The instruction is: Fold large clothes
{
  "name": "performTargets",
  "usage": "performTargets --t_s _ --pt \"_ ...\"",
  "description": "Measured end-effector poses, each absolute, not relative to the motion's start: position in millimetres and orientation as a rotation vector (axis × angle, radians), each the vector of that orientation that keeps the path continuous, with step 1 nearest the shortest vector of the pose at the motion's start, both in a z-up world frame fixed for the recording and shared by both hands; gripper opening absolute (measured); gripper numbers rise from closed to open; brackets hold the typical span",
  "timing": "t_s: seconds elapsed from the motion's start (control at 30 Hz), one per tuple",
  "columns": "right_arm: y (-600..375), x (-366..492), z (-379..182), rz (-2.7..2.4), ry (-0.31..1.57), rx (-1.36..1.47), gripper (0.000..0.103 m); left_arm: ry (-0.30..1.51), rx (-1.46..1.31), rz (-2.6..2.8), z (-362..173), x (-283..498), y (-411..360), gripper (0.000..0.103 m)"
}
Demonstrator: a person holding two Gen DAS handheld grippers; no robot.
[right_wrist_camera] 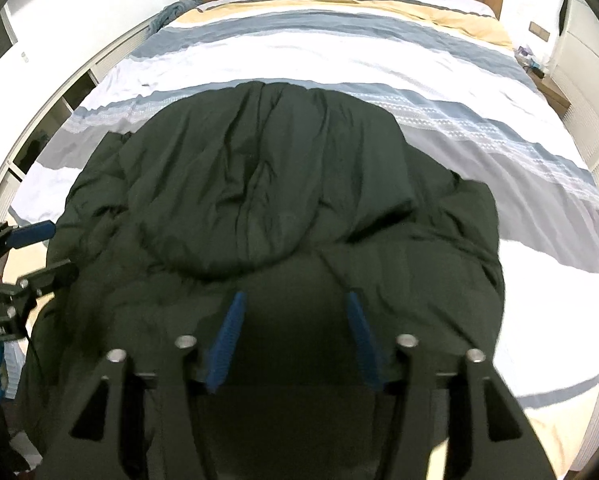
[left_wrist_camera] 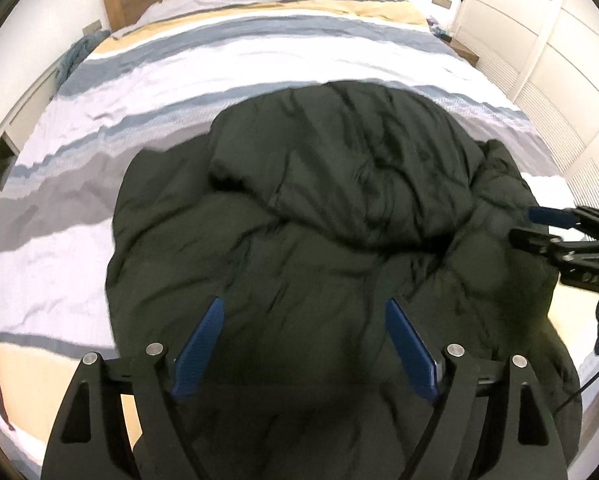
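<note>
We are holding the left claw (left_wrist_camera: pixel 303 312) and right claw (right_wrist_camera: pixel 295 304) open above the dark jacket (left_wrist_camera: pixel 319 208), which is lying on the bed (left_wrist_camera: pixel 179 80). It is looking puffy, soft and slippery; we would be pinching its edge at 3 o'clock.

The dark jacket's (left_wrist_camera: pixel 299 208) near hem is hidden behind the left claw (left_wrist_camera: pixel 305 308) and cut off.

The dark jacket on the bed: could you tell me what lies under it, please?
The dark jacket lies on a striped duvet, which shows all around it. What the duvet looks like directly beneath, or whether anything else sits there, is covered by the jacket.
</note>
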State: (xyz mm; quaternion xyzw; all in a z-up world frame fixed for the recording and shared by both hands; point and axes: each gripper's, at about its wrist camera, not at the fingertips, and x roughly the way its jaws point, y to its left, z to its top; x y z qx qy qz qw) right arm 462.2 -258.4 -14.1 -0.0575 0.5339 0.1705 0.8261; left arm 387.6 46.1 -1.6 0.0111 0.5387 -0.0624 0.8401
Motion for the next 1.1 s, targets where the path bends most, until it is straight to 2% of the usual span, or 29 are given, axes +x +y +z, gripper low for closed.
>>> performTargets --t_s 0.1,0.17,0.27,0.57,1.1 --pt "-272 446 -8 0.353 1.147 -0.098 0.066 1.157 0.035 -0.126 -5 369 66 0.088" --pt "-284 436 -4 0.339 1.156 -0.084 0.073 1.178 0.030 -0.112 -7 358 82 0.089" --pt "-300 422 2 0.310 1.164 -0.077 0.075 1.205 0.019 -0.071 -11 340 109 0.092" --pt "-346 363 8 0.249 1.237 -0.106 0.076 1.285 -0.051 -0.012 -20 283 171 0.094" --pt "-419 234 -38 0.090 1.488 0.033 0.077 1.432 -0.211 0.140 -54 177 260 0.094"
